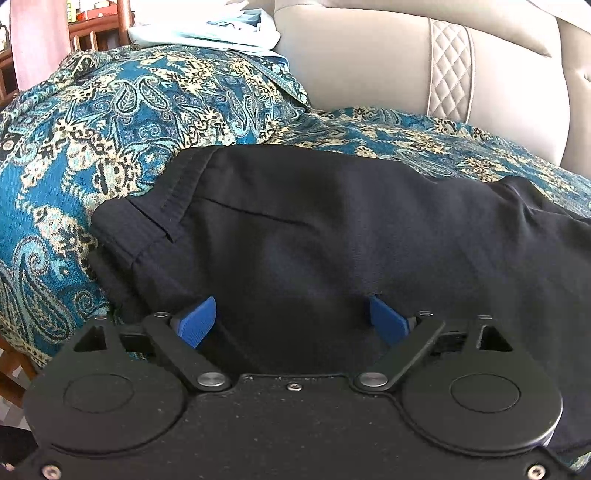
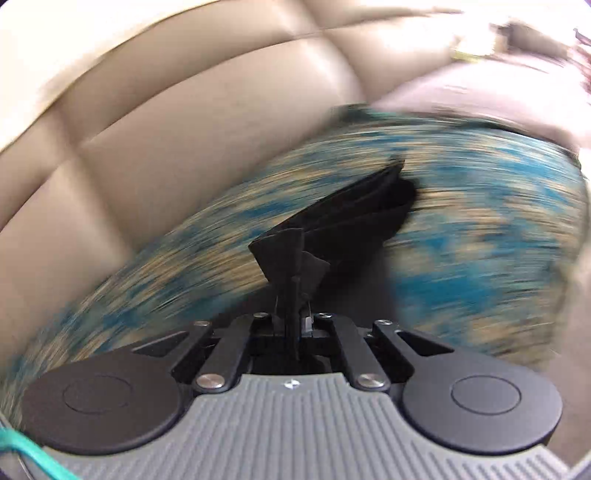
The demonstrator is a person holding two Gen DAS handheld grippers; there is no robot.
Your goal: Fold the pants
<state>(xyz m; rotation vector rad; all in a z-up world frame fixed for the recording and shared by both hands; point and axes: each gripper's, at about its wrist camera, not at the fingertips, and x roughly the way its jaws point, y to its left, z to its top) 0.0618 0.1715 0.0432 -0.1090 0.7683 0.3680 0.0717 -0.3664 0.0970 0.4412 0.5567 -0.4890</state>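
Black pants (image 1: 314,229) lie spread on a teal paisley throw (image 1: 110,122), waistband and pocket slit toward the left. My left gripper (image 1: 293,317) rests low over the pants, open, its blue pads (image 1: 197,319) wide apart with only flat cloth beneath. In the right wrist view, which is motion-blurred, my right gripper (image 2: 293,280) is shut on a bunched black end of the pants (image 2: 354,210); the cloth trails away from the closed fingers above the throw (image 2: 461,236).
A beige leather sofa back (image 1: 369,66) with a quilted panel rises behind the throw. Pale folded cloth (image 1: 207,29) lies at the back left. Wooden furniture (image 1: 85,33) stands beyond. The sofa cushions (image 2: 166,129) fill the right wrist view's left side.
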